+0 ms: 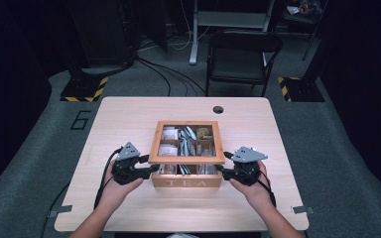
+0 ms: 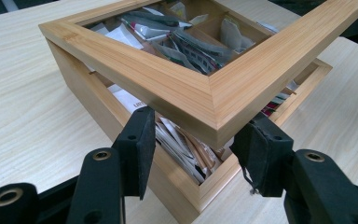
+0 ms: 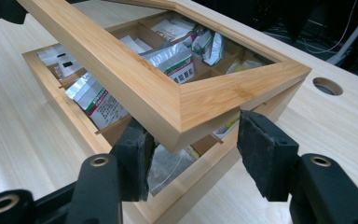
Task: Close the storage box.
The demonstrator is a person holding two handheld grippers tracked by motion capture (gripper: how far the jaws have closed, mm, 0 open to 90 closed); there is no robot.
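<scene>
Lifting the tea box lid [image 1: 187, 142]: left tool [image 1: 151, 168] and right tool [image 1: 222, 170] each grasp a front corner.
Sachets [image 1: 187, 134] fill the box [image 1: 186, 181] on the pale wooden worktop [image 1: 129, 114]; a black chair [image 1: 243, 58] stands at upper centre.

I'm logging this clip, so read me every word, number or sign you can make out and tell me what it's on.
"TEA": front wall of the wooden box.
"6": on the grey floor left of the table.
Print on the sachets inside the box: too small and blurred to read.
</scene>
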